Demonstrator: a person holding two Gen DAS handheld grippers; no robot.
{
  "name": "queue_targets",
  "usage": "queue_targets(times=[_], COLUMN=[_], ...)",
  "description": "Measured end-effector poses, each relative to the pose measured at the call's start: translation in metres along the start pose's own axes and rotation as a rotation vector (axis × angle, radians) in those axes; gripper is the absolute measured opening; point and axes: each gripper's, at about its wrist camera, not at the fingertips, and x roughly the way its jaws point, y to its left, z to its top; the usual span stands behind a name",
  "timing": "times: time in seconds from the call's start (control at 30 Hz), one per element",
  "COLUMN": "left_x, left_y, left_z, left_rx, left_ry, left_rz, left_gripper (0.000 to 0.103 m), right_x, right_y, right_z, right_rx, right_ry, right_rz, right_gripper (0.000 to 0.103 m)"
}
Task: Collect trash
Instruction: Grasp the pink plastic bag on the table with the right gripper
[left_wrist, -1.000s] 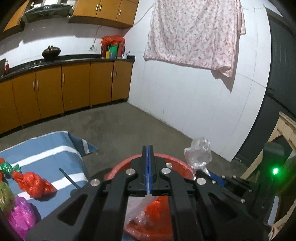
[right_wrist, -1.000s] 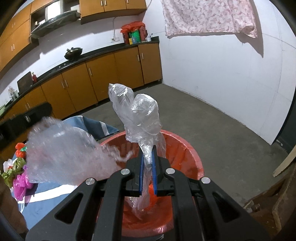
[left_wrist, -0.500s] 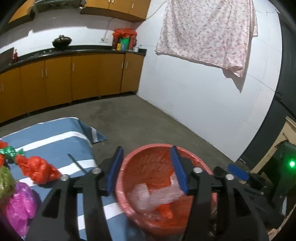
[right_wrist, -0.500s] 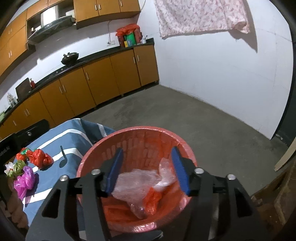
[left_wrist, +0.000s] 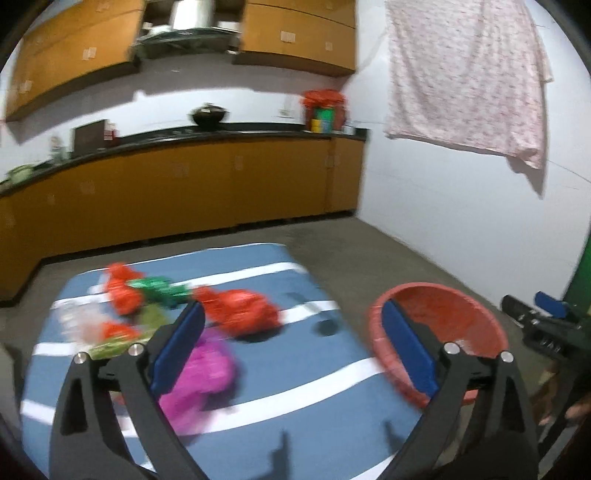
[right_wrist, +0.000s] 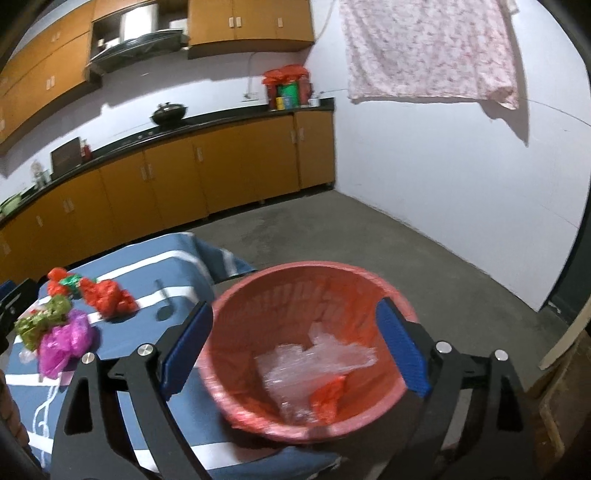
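Observation:
A red basket (right_wrist: 373, 280) stands at the right end of a blue striped table (left_wrist: 295, 398). It holds clear plastic wrap (right_wrist: 314, 362) and a red scrap (right_wrist: 328, 395). My right gripper (right_wrist: 295, 343) is open and empty above the basket. My left gripper (left_wrist: 295, 343) is open and empty over the table, left of the basket (left_wrist: 476, 310). On the table lie crumpled bags: a red one (left_wrist: 243, 314), a pink one (left_wrist: 199, 380), green ones (left_wrist: 159, 288) and another red one (left_wrist: 122, 288). The same pile shows at the left of the right wrist view (right_wrist: 66, 325).
Orange kitchen cabinets (right_wrist: 221, 166) run along the back wall under a black counter. A floral cloth (right_wrist: 428, 48) hangs on the white right wall. Bare concrete floor (right_wrist: 369, 236) lies beyond the table. My right gripper shows at the far right of the left wrist view (left_wrist: 546, 328).
Both grippers opened and dropped the clear plastic into the basket. The left gripper has since swung left over the table's trash pile. The right gripper stays above the basket.

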Motion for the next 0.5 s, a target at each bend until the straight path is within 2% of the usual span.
queue_targets(times=[0.13,0.3,0.5], left_x=[-0.028,-0.047,-0.068], left_y=[0.050,0.115,0.180], left_z=[-0.019,-0.044,-0.071], left_rx=[-0.029,-0.089,-0.186], left_ry=[-0.010,0.029,0.062], left_rz=[0.149,0.341,0.458], left_gripper=[0.097,0.098,0.098], right_x=[-0.002,0.001,0.009], right_y=[0.040,0.110,0.186], right_z=[-0.006,-0.021,-0.040], right_rx=[-0.033,-0.123,-0.188], right_ry=[0.016,0.050,0.106], right_rz=[0.081,0.185,0.280], right_gripper=[0.089,0.089,0.080])
